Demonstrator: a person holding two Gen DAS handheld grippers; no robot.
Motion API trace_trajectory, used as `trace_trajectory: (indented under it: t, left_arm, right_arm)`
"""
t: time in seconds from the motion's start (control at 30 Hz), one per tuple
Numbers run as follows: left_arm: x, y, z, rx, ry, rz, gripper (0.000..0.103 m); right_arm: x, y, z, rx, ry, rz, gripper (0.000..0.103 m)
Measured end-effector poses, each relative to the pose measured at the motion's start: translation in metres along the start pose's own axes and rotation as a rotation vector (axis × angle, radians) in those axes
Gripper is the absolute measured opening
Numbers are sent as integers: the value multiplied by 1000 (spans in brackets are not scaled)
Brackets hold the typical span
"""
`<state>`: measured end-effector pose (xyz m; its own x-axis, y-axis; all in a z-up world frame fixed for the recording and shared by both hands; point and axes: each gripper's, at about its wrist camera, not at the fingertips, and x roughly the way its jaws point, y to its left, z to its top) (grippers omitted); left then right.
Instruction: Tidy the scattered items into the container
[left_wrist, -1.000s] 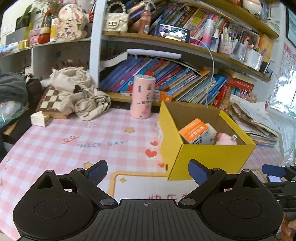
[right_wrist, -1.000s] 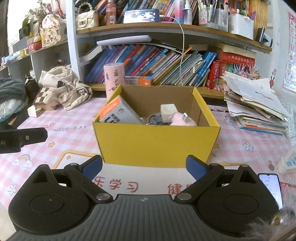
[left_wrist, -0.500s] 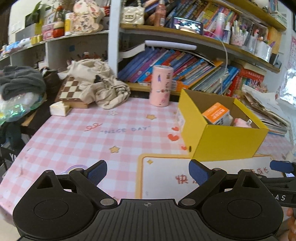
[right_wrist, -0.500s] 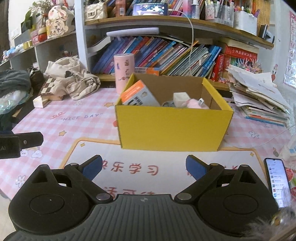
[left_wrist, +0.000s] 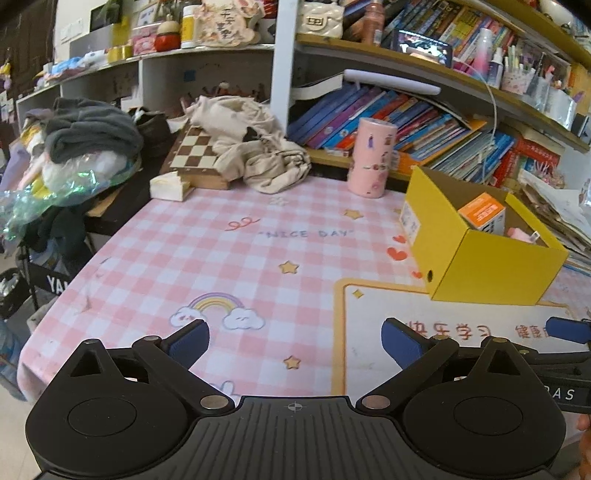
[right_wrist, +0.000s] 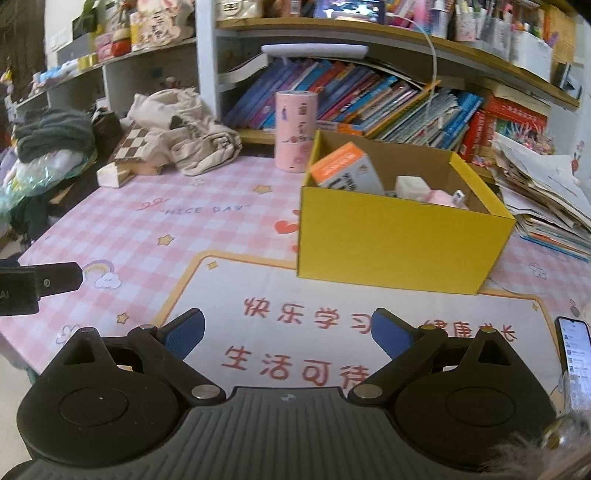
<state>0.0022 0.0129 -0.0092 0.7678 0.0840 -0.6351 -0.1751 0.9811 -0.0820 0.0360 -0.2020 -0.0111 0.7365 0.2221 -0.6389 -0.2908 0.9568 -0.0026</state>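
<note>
A yellow cardboard box (right_wrist: 399, 240) stands on the pink checked table, also in the left wrist view (left_wrist: 491, 273). Inside it are an orange-and-white carton (right_wrist: 347, 171), a white cube (right_wrist: 410, 186) and a pink item (right_wrist: 439, 197). The carton also shows in the left wrist view (left_wrist: 482, 212). My left gripper (left_wrist: 295, 341) is open and empty, low over the table's near left part, well short of the box. My right gripper (right_wrist: 288, 332) is open and empty over the white mat (right_wrist: 332, 314), in front of the box.
A pink cylinder (right_wrist: 295, 131) stands behind the box. A chessboard (left_wrist: 195, 151) and beige cloth (left_wrist: 255, 140) lie at the back left. A phone (right_wrist: 574, 354) lies at the right edge. Bookshelves line the back. Stacked papers (right_wrist: 546, 195) lie to the right.
Both grippers have drawn back from the box toward the table's near edge, and the left one has also shifted left. Both stay open and empty.
</note>
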Motion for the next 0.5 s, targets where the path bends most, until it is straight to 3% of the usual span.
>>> trace_trajectory:
  t: [0.5]
  left_arm:
    - [4,18,1,15,-8,35,103]
  right_arm:
    - [10,23,6,-13,-2,7,100]
